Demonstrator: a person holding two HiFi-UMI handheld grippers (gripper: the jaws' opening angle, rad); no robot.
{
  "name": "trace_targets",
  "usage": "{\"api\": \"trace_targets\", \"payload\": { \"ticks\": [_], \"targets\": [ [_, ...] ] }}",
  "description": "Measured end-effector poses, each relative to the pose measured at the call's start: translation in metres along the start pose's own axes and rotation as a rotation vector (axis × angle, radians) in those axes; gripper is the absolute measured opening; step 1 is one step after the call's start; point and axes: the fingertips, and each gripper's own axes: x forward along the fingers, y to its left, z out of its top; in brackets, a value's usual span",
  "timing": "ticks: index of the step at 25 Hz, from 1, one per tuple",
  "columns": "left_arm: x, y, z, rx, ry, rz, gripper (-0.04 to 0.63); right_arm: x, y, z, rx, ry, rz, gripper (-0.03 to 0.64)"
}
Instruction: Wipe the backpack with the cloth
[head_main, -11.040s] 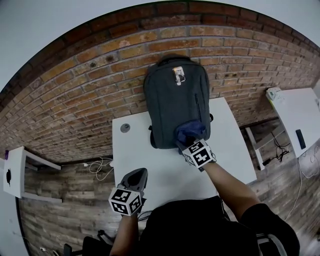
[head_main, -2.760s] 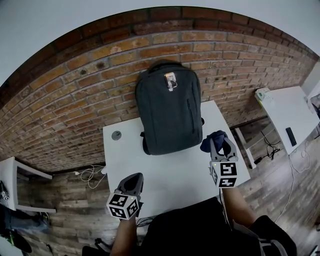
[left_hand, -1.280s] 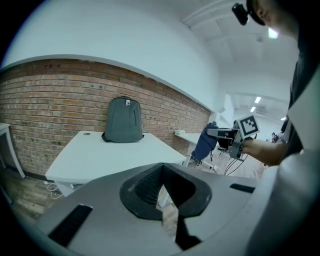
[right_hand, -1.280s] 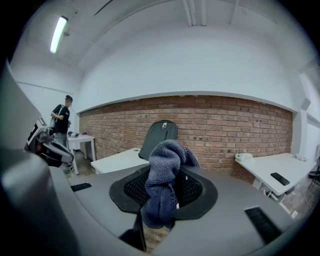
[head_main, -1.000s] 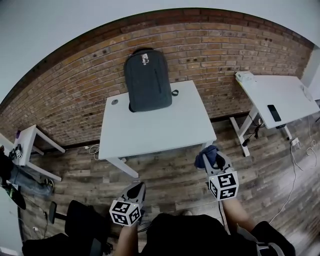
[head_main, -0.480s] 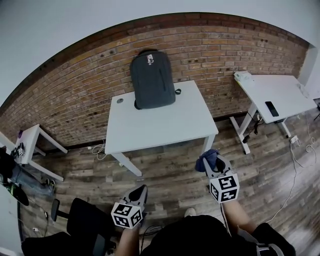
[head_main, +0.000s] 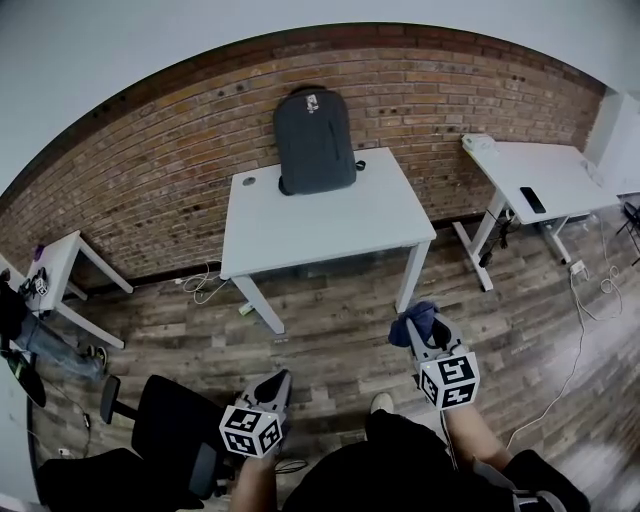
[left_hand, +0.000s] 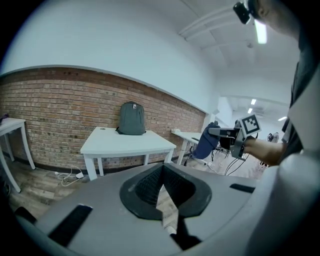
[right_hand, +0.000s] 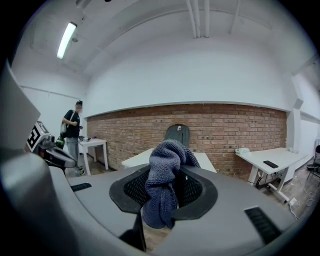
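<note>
The backpack (head_main: 317, 140) stands in the upper middle of the head view, at the far edge of a white table (head_main: 330, 220), and its back leans on the brick wall (head_main: 150, 170). It is dark grey, with a small tag near its top. Both grippers are in the lower part of this view, over the wooden floor (head_main: 330, 320), well apart from the table.

The right gripper (head_main: 422, 330) is at the lower right, and its jaws pinch the cloth (head_main: 414, 318), a dark blue knitted cloth. In the right gripper view the cloth (right_hand: 167, 175) rises between the jaws as a thick bundle, and one end hangs down in the middle of the frame. Behind it, in the centre, the backpack (right_hand: 177, 135) shows small against the wall.

The left gripper (head_main: 280, 381) is at the lower left of the head view. In the left gripper view its jaws are pressed together and nothing is between them. The backpack (left_hand: 132, 119) is in the upper middle of that frame, on the table (left_hand: 125, 142); the right gripper (left_hand: 220, 132) with the cloth (left_hand: 205, 142) is at the right.

A second white table (head_main: 530, 175) is at the upper right of the head view, and a black office chair (head_main: 165, 430) at the lower left
</note>
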Motion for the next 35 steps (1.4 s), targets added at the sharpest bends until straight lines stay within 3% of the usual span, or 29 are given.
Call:
{"api": "trace_targets", "payload": {
  "ticks": [15, 22, 35],
  "targets": [
    [-0.131, -0.027, -0.070, -0.019, -0.015, -0.026, -0.003, -0.134, 0.089, -0.013, 0.029, -0.038, -0.047, 0.103],
    [-0.143, -0.048, -0.068, -0.003, -0.032, -0.052, -0.003, -0.164, 0.087, -0.013, 0.034, -0.053, -0.063, 0.103],
    [-0.134, -0.085, -0.068, -0.009, -0.014, -0.033, -0.003, -0.183, 0.071, -0.012, 0.004, -0.053, 0.012, 0.101]
  ]
}}
